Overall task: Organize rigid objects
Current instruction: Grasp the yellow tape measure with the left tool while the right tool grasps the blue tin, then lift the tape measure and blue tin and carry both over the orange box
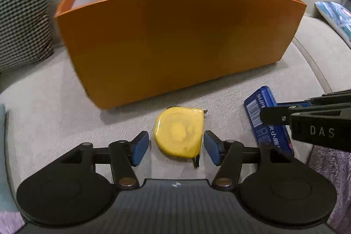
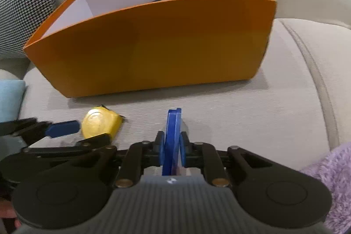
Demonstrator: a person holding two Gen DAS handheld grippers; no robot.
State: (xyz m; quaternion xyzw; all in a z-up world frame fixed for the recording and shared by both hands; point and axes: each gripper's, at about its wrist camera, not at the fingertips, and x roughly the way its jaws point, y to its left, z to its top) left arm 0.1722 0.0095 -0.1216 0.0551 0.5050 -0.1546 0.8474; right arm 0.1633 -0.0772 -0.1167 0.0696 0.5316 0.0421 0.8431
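The left hand-held gripper [image 1: 176, 147] stands open around the yellow tape measure [image 1: 178, 132], its pads not touching it. The right hand-held gripper [image 2: 172, 151] is clamped on the blue flat pack [image 2: 173, 135]. Both objects are in front of the orange box [image 1: 175, 43] on the sofa seat [image 1: 54, 89].

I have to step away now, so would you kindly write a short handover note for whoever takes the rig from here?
Left tongs: open, straddling the yellow tape measure on the sofa seat, pads not touching it.
Right tongs: shut on the blue case, held on edge.
Orange box: on the seat behind both items; the right wrist view shows some things already inside, too hidden to name.
Done: case gripped.
Left: put the case in the box, then close on the tape measure and box it too.
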